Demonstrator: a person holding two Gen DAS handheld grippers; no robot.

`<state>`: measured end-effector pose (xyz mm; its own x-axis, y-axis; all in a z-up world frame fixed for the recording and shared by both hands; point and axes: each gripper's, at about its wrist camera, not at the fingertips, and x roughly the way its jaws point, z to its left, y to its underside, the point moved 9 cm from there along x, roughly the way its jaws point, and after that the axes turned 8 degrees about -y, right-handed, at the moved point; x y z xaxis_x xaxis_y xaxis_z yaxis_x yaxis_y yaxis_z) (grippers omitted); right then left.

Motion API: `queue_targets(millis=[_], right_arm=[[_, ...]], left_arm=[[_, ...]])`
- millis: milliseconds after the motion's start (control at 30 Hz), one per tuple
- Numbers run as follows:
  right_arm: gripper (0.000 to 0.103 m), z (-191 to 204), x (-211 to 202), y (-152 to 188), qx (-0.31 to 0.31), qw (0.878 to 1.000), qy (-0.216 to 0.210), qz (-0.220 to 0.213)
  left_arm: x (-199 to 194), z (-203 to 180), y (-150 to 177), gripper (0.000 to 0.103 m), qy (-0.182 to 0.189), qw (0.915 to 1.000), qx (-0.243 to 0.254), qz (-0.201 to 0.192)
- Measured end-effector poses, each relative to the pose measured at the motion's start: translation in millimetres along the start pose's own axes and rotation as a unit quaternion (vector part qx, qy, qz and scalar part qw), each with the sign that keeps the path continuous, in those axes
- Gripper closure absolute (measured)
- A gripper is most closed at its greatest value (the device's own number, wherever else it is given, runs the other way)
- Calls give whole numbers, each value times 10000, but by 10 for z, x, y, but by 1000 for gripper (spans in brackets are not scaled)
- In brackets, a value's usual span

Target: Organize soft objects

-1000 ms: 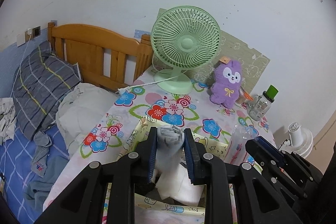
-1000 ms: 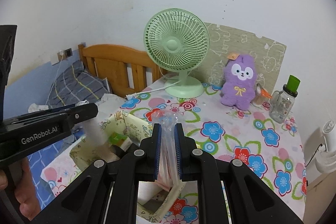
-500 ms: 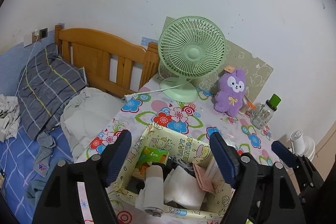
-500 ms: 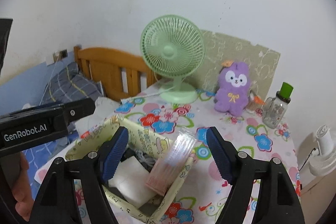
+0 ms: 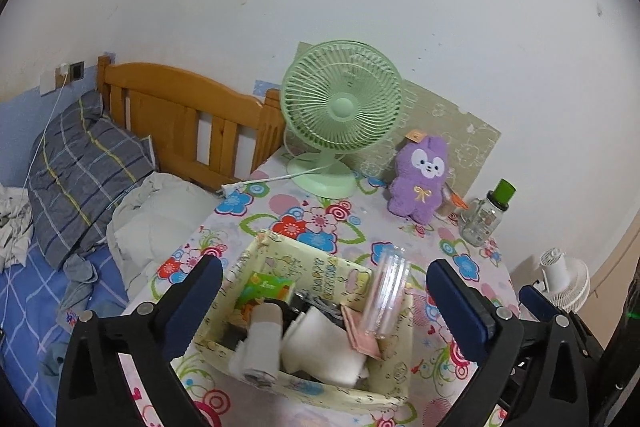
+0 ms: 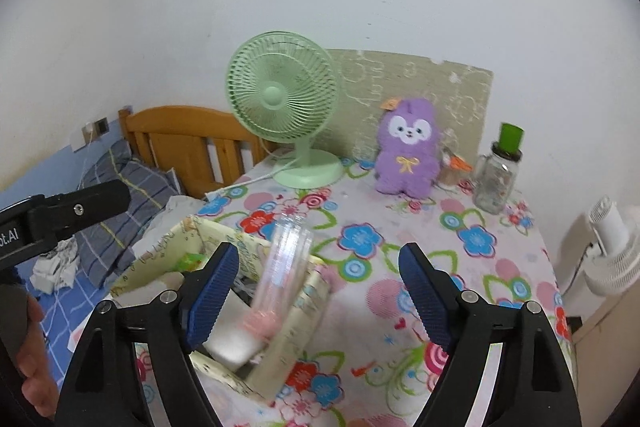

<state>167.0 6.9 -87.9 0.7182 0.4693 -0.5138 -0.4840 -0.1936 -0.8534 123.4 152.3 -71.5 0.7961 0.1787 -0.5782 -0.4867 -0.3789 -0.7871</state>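
Both claws, left claw (image 5: 324,301) and right claw (image 6: 316,293), stand wide and empty above the yellow box (image 5: 396,351). Inside it, the clear packet (image 5: 386,297) leans on the far rim and may tip out; behind the box, the purple plush (image 5: 420,179) waits.

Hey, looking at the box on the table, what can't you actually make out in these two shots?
- Box bottom, left wrist view: hidden under the white roll, folded cloth and green pack.
- Clear packet, right wrist view: motion-blurred, contents unreadable.
- Box near corners, both views: covered by the left hand-held gripper and right hand-held gripper frames.
- Bottle label, left wrist view: too small.
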Motion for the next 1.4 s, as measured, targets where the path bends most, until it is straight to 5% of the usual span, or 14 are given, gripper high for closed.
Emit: queue_targets(millis=[1100, 1400], right_arm=[[18, -1306, -1047, 423, 726, 9909, 1072, -356], [18, -1515, -1219, 540, 905, 9866, 1307, -375]], left_arm=[[-300, -1667, 537, 0, 633, 9875, 1442, 75], [-347, -1849, 673, 0, 671, 9828, 1721, 66]])
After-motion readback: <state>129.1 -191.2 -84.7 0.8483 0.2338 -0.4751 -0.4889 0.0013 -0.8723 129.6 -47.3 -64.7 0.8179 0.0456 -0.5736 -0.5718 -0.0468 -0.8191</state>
